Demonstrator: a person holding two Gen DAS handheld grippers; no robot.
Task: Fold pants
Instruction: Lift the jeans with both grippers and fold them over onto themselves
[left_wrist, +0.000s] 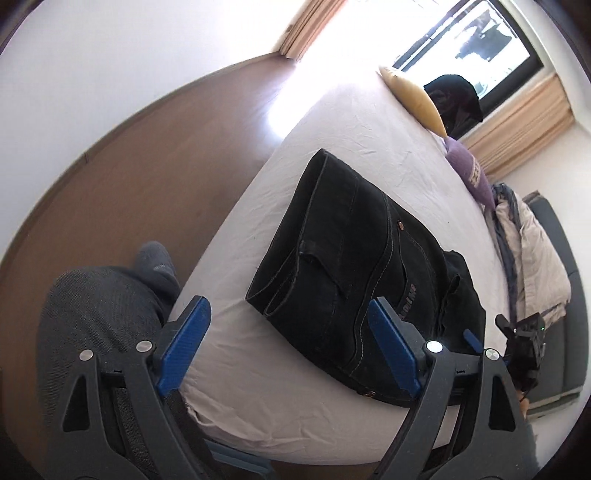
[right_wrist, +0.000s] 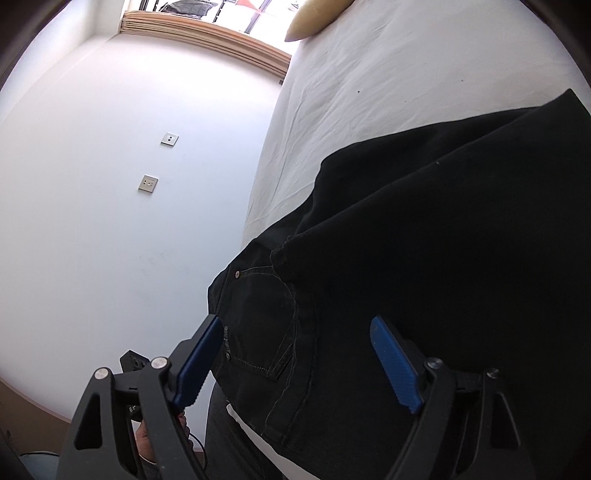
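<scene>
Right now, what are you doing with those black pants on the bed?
A person is folding the black pants on the bed with a gripper in each hand. The pants lie folded into a thick bundle near the bed's edge. The left gripper and the right gripper both stand open and hold nothing. The right one hovers right over the pants near the back pocket, while the left one sits off to the side.

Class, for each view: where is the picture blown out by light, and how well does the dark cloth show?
Left wrist view: the window and the floor below it glare white; stitching on the pants stays readable. Right wrist view: the window strip is overexposed, and the pants are mostly featureless black.
</scene>
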